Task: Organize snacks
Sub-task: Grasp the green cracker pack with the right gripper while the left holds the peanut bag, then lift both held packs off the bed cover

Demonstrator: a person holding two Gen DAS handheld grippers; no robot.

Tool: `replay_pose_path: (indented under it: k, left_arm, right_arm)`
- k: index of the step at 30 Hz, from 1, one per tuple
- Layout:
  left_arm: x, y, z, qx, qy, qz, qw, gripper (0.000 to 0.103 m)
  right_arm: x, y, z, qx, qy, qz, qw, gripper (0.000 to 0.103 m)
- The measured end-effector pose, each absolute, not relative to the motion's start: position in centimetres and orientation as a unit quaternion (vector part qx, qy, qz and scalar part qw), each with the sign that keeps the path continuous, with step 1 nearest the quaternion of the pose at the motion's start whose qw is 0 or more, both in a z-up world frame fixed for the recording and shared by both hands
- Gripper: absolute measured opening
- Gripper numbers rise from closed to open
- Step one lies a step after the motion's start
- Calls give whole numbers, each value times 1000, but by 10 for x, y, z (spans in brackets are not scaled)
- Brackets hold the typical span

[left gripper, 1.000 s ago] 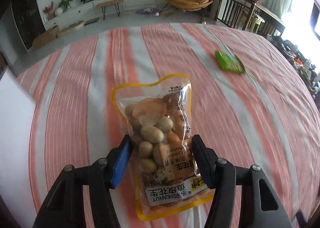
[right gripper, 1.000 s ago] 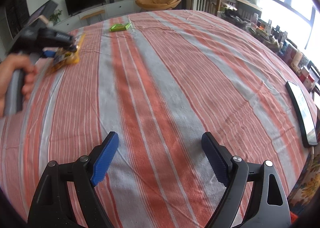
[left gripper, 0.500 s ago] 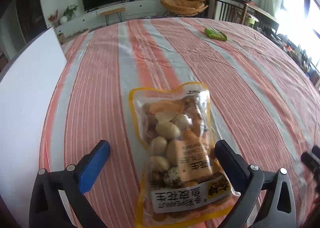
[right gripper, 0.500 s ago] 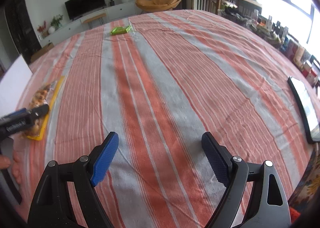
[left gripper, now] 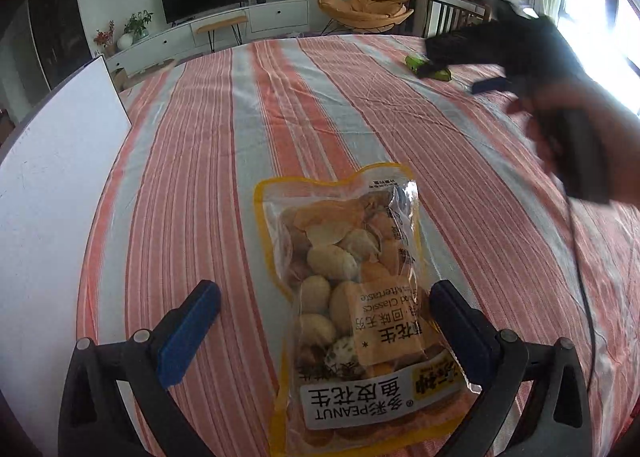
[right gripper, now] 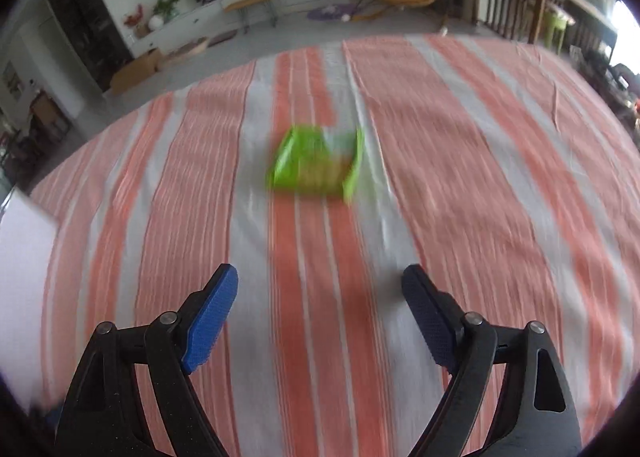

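A clear, yellow-edged bag of peanut snacks (left gripper: 352, 289) lies flat on the striped cloth between the fingers of my left gripper (left gripper: 324, 317), which is open and does not touch it. A green snack packet (right gripper: 316, 165) lies further up the table, blurred, ahead of my right gripper (right gripper: 320, 305), which is open and empty. In the left wrist view the green packet (left gripper: 430, 71) is partly hidden by the blurred right gripper (left gripper: 484, 57) and the hand holding it.
A white board (left gripper: 52, 185) lies at the table's left edge. The table is covered with an orange and white striped cloth (right gripper: 480, 177). Beyond it are a TV stand, an orange chair and a wooden railing.
My left gripper opened and let the peanut bag rest on the cloth, then drew back a little. My right gripper moved quickly up the table toward the green packet.
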State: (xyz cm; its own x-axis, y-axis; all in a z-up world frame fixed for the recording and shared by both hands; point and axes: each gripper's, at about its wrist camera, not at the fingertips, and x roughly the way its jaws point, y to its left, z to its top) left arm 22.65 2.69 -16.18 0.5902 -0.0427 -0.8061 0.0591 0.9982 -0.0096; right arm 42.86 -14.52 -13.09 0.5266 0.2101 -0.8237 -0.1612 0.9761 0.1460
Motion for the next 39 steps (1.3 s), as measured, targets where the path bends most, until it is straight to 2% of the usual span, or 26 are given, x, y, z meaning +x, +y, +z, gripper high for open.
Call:
replay_pose_path:
  k: [3,4,5,9,12,20,25,31,34,39]
  left_arm:
    - [227,28,-162,8,451,-29,892,103]
    - [227,28,-162,8,452,-29,892,103]
    - [227,28,-162,8,451,-29,892,103]
    - [227,28,-162,8,452,-29,892,103]
    - [227,28,-162,8,452,-29,892,103]
    - [228,27,-162,11,452,-28,892,103]
    - [228,27,-162,11,452,-28,892,103]
    - [228,27,-162,11,452,-29,892,103]
    - [228,27,-162,11,452,-29,892,103]
    - [228,26,-161,7,456,-28,890,103]
  right_arm:
    - [460,-125,-134,17,471,82,878,84]
    - [468,-120,-135,10,469,65,881,77]
    - [473,-115,-135,-5,467,42,883,52]
    - [477,-124,-131,7,478,29,878,51]
    - [449,-138,-129,18,492,55,869,51]
    - [246,-166,-137,-44,483,95,869,53]
    - [141,-176,-142,-13,456,46,889,54]
    - [131,-169,-144,-13,447,18,894,61]
    - [142,-169,-148,-5,443,5,897,78]
    - [139,-178,-145,12,457,15,889,79]
